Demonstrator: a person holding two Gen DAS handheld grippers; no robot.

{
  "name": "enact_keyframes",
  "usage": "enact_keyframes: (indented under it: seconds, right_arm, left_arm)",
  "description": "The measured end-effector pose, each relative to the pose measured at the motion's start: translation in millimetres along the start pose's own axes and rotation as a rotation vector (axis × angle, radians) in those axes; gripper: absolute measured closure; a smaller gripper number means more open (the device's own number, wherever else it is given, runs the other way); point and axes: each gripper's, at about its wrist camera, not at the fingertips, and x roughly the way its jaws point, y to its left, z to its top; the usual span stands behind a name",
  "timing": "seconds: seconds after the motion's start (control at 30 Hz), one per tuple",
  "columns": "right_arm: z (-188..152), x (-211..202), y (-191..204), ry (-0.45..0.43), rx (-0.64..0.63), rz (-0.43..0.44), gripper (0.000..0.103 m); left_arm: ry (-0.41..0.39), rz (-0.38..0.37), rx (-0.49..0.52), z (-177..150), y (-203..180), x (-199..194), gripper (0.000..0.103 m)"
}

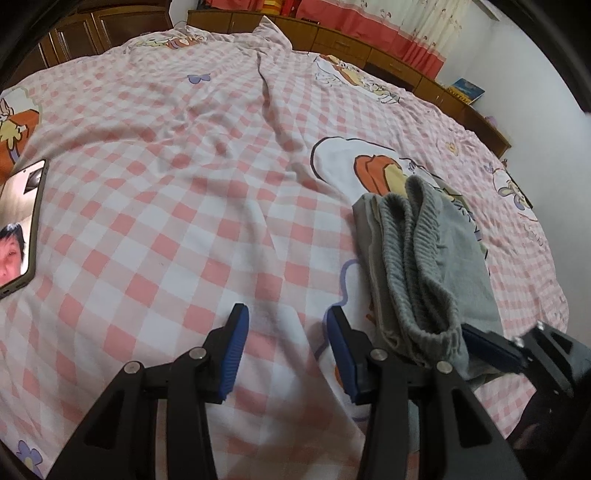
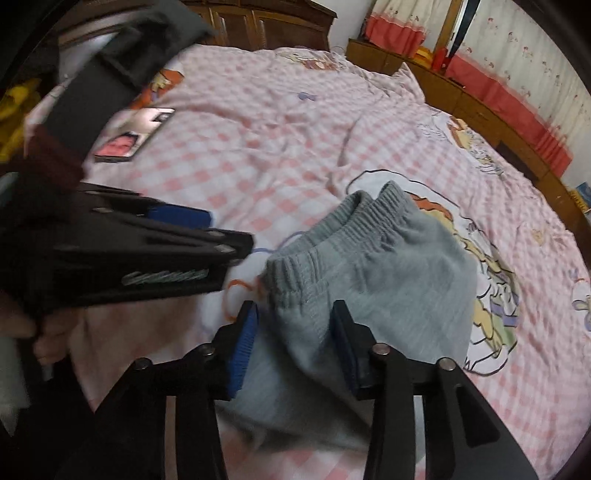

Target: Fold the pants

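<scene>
The grey pants (image 2: pixel 388 280) lie folded in a small bundle on the pink checked bedsheet (image 2: pixel 277 140), with the ribbed waistband toward the far left. My right gripper (image 2: pixel 295 339) stands open over the bundle's near end. The cloth lies slack between its blue pads, which do not squeeze it. In the left wrist view the same pants (image 1: pixel 424 266) lie at the right, with a finger of the right gripper (image 1: pixel 487 349) at their near edge. My left gripper (image 1: pixel 290 343) is open over bare sheet just left of the pants, holding nothing.
A phone (image 1: pixel 18 229) with a lit screen lies on the sheet at the far left. Wooden cabinets (image 1: pixel 351 44) and a curtain (image 1: pixel 424 29) run along the far side of the bed. A blue book (image 1: pixel 467 90) rests on the cabinet ledge.
</scene>
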Motion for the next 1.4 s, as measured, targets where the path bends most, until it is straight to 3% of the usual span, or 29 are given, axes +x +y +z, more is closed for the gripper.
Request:
enact_keyframes:
  seconds: [0.23,0.37,0.47,0.7,0.87,1.1,1.27,1.4]
  right_arm:
    - [-21,-43,-32,-0.063,0.128,0.116,0.06]
    - [-29,-53,-55,-0.099,0.187,0.074,0.06]
    - [-34,-43,-76,-0.083,0.27,0.041,0.06]
    - [-47,-25,-107,-0.057,0.394,0.072,0.06]
    - [-59,-16,-117,-0.047,0.411,0.089,0.06]
    - [-74,0,-130,-0.012,0.477,0.154,0.052]
    - [-65,-7,-146,-0.084,0.558,0.188,0.051]
    - [-58,10,-153,-0.065,0.601,0.201,0.05]
  left_arm:
    - [-0.014,0.007,0.001,6,-7,-19,0.057]
    - [-0.05,-0.019,0.012,15,-23,-37,0.056]
    - [-0.07,-0.052,0.024,23,-40,-43,0.048]
    - [-0.021,-0.083,0.014,31,-76,-12,0.048]
    - [0.053,-0.058,-0.015,11,-71,20,0.045]
    - [0.046,-0.101,-0.054,4,-61,24,0.041]
    - [0.047,-0.095,-0.045,6,-62,26,0.04]
    - [0.046,-0.104,-0.04,6,-62,28,0.038]
